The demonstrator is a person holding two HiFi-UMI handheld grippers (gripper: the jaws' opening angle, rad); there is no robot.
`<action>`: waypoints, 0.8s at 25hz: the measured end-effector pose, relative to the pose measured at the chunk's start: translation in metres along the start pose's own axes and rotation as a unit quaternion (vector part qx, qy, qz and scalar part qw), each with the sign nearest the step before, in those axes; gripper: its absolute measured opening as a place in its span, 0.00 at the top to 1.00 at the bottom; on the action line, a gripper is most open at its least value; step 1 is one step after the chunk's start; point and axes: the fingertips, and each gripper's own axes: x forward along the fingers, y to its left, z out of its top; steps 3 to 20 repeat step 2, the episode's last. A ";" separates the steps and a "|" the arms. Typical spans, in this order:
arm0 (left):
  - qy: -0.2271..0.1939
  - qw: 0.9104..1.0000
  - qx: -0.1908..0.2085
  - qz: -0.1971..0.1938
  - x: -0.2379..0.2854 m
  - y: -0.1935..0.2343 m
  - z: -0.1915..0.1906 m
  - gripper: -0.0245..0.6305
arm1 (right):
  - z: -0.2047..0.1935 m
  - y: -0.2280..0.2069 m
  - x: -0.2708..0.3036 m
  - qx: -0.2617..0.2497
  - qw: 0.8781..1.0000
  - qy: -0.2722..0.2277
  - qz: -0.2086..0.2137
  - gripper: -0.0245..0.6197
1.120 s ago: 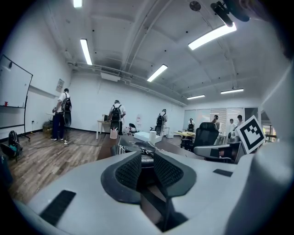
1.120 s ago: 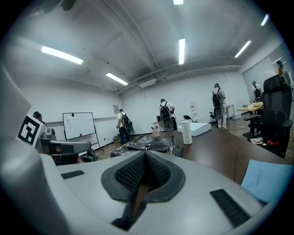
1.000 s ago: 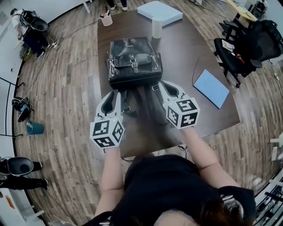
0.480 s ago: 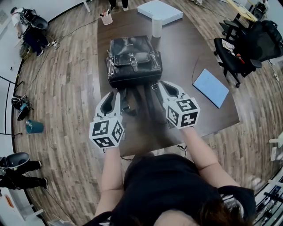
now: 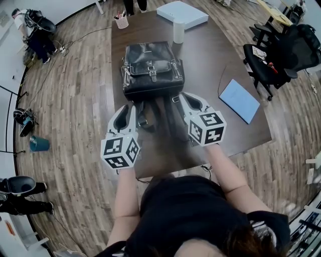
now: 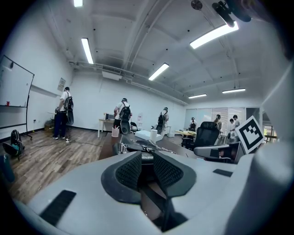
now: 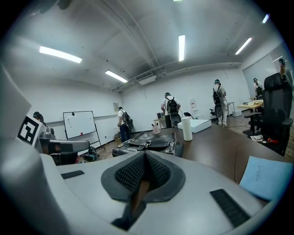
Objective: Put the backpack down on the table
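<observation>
Backpack (image 5: pixel 152 70) lies flat on the table (image 5: pixel 220 55), straps (image 5: pixel 168 118) trailing toward me, so my left gripper (image 5: pixel 129 107) and right gripper (image 5: pixel 185 96) rest clenched, holding nothing.

Office: whiteboard (image 7: pixel 79 124), swivel chair (image 5: pixel 268 65), meeting table (image 5: pixel 205 65), strip lights (image 7: pixel 182 47).

Black backpack (image 5: pixel 153 68); dark brown table (image 5: pixel 210 55); pale blue sheet (image 5: pixel 239 99), possibly folder; white box (image 5: pixel 181 13).

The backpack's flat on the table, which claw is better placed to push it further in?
Right, probably: the right claw sits shut almost against the backpack's near corner, while the left claw, also shut, lies further back beside the straps.
</observation>
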 end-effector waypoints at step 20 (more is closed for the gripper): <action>0.000 1.000 0.000 0.001 0.000 0.001 0.000 0.81 | -0.001 0.000 0.000 0.000 1.000 0.001 0.001 0.94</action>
